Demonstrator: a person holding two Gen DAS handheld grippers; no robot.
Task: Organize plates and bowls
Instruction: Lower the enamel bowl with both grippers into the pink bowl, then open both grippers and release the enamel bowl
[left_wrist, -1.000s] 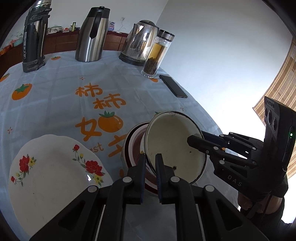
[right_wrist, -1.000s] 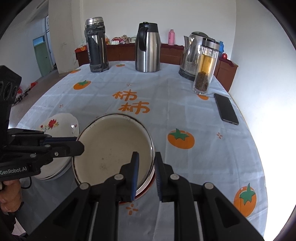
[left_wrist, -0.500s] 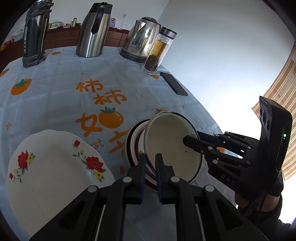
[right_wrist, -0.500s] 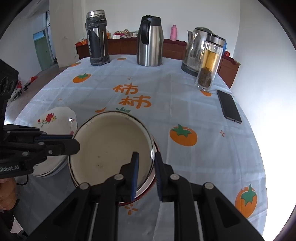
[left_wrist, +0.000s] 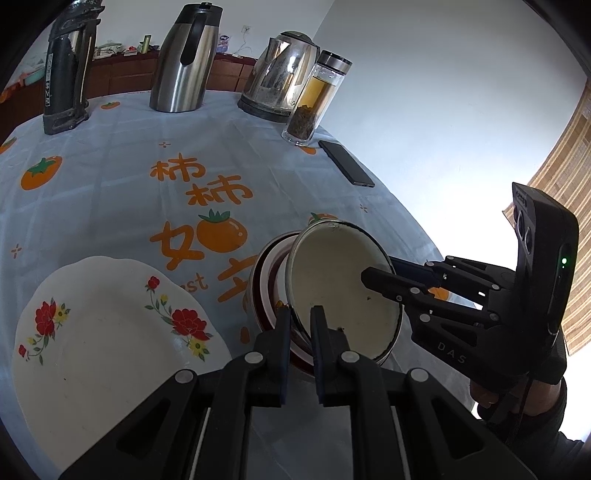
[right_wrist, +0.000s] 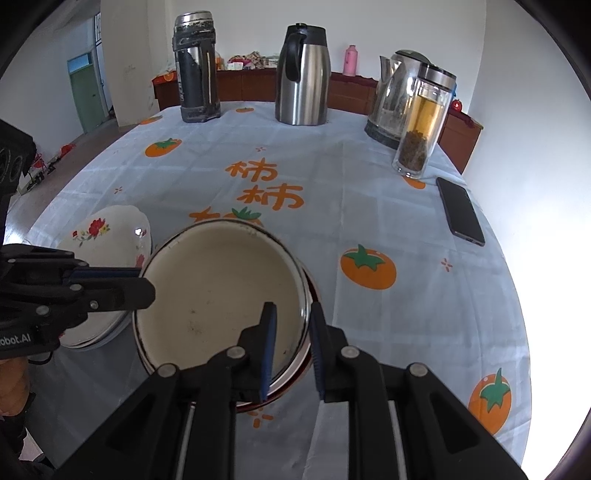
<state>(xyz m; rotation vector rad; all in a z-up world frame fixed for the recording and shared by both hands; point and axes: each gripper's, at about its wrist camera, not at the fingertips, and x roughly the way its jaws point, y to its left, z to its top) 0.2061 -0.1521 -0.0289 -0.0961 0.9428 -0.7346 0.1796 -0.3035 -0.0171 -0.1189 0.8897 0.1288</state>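
Note:
A cream enamel bowl (left_wrist: 340, 288) (right_wrist: 218, 288) with a dark rim sits tilted in a red-and-white bowl (left_wrist: 267, 280) (right_wrist: 314, 288) on the persimmon-print tablecloth. My left gripper (left_wrist: 297, 314) (right_wrist: 142, 282) is shut on the cream bowl's near-left rim, one finger inside and one outside. On the opposite rim my right gripper (right_wrist: 291, 310) (left_wrist: 376, 273) is shut the same way. A white flowered plate (left_wrist: 110, 332) (right_wrist: 107, 236) lies just left of the bowls; the right wrist view shows it on top of a small stack.
At the table's far side stand a dark thermos (right_wrist: 195, 70), a steel jug (right_wrist: 303, 77), an electric kettle (right_wrist: 395, 96) and a glass tea bottle (right_wrist: 424, 125). A black phone (right_wrist: 460, 210) lies near the right edge. Bare tablecloth (right_wrist: 406, 332) stretches right of the bowls.

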